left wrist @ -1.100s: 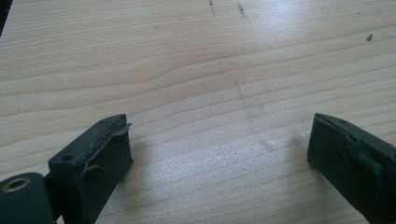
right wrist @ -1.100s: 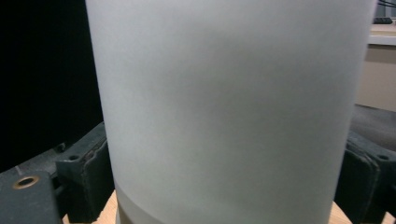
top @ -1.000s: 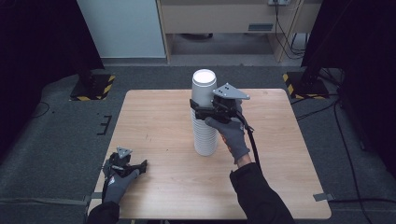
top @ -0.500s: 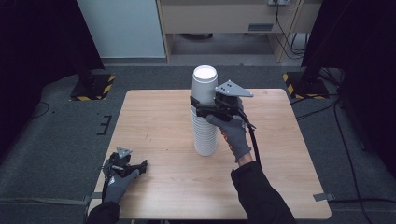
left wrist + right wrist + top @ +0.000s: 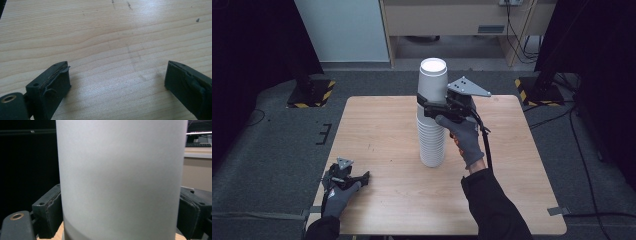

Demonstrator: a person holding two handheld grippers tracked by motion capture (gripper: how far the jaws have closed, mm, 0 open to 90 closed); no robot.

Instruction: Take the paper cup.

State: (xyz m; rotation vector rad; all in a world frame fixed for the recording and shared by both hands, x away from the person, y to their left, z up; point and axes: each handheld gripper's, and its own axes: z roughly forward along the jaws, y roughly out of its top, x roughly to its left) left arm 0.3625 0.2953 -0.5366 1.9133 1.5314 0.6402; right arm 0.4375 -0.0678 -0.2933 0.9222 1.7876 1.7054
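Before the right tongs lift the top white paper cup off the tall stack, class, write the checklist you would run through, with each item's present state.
1. Right tongs sit around the top white paper cup: ok, one jaw on each side in the right gripper view.
2. Jaws pressing firmly on that cup: cannot tell; the contact lines are hidden by the cup wall.
3. Tall stack of white paper cups stands upright on the light wooden table: ok.
4. Stack is held down below for the pull: not ok; nothing steadies it.
5. Left tongs are free to help: ok, open and empty, low at the table's near left corner.
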